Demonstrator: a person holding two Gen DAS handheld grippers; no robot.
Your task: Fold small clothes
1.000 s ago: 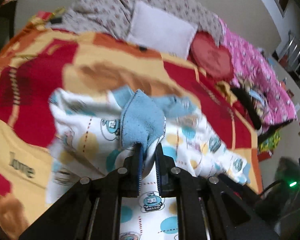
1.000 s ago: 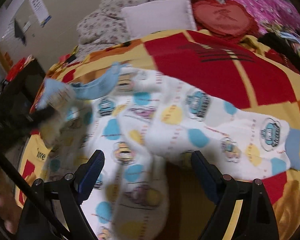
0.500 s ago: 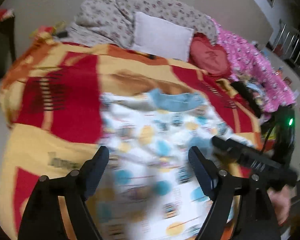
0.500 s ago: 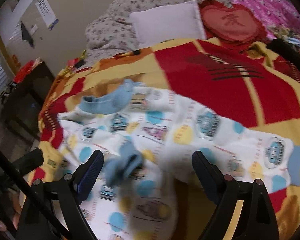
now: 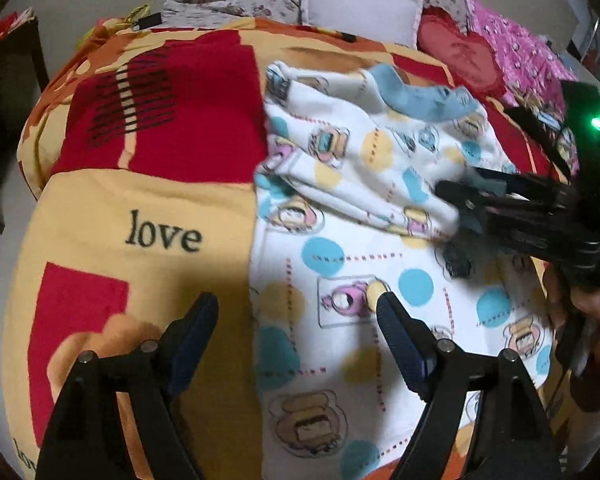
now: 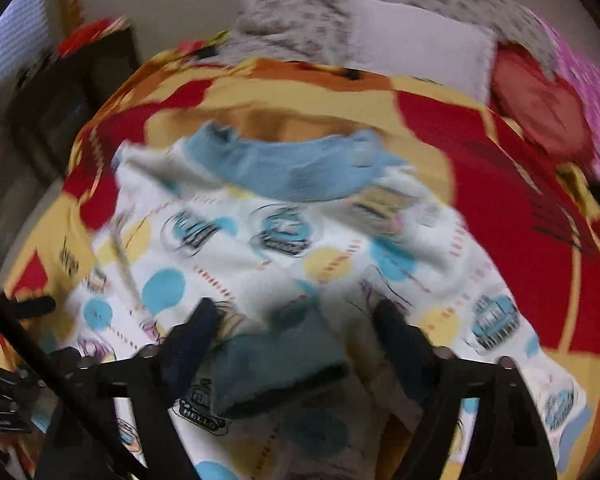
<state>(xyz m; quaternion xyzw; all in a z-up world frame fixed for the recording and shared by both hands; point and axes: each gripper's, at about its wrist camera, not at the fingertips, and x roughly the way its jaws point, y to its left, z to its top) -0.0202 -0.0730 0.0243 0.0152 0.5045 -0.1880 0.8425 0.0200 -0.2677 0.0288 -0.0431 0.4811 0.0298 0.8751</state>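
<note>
a: left wrist view first. what changed?
b: a second ago the left gripper (image 5: 296,312) pinched the blue cuff; now its fingers are spread and empty, over the left edge of the baby sleepsuit (image 5: 364,208) on the love blanket (image 5: 152,216). that sleeve lies folded across the chest.
a: and the right wrist view?
b: blurry, but the right gripper (image 6: 296,320) looks spread wide around the blue cuff (image 6: 276,360), not yet pinching. probably the other sleeve's fold comes next
</note>
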